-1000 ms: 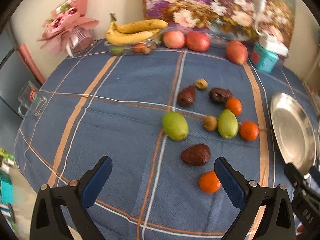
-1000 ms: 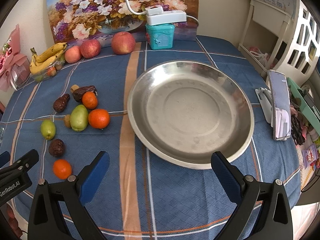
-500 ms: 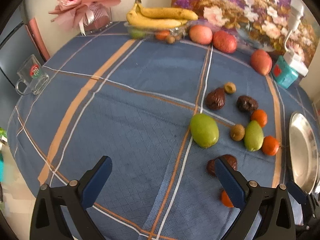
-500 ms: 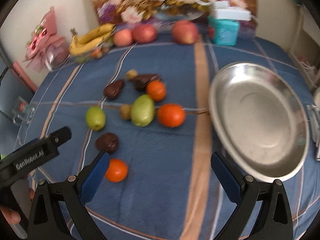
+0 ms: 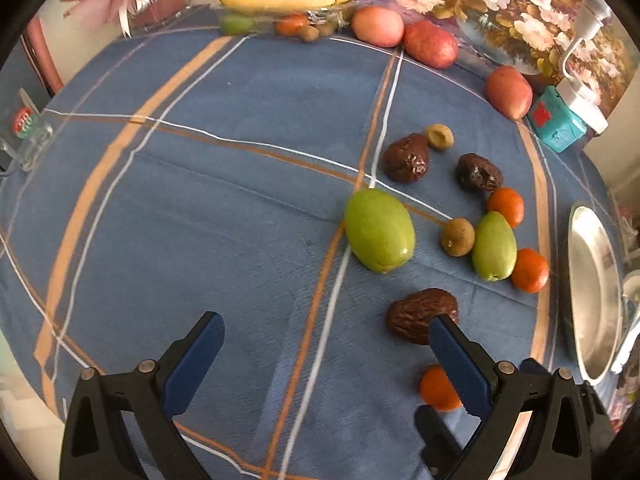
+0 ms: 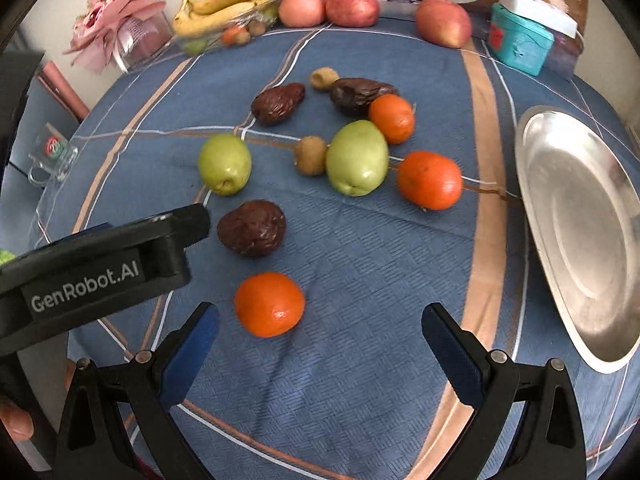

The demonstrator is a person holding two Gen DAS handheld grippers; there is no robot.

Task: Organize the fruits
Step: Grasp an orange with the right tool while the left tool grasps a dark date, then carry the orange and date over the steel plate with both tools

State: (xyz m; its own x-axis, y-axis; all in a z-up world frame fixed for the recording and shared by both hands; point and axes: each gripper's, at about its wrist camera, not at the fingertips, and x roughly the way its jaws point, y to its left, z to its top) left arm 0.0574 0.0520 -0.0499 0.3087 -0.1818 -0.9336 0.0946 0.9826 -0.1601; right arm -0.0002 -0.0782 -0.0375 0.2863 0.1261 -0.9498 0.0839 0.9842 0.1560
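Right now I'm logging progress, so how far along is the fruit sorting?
Nothing looks done: the metal plate holds no fruit. Nothing is in hand either; the left gripper and right gripper are both open, the right one nearest the closest orange. All the loose fruit is left on the tablecloth, including the green fruit and dark wrinkled fruit.

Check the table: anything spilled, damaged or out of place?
Nothing spilled or broken. Loose fruit lies scattered on the blue tablecloth beside the metal plate, which holds nothing. Both grippers hang open over it.
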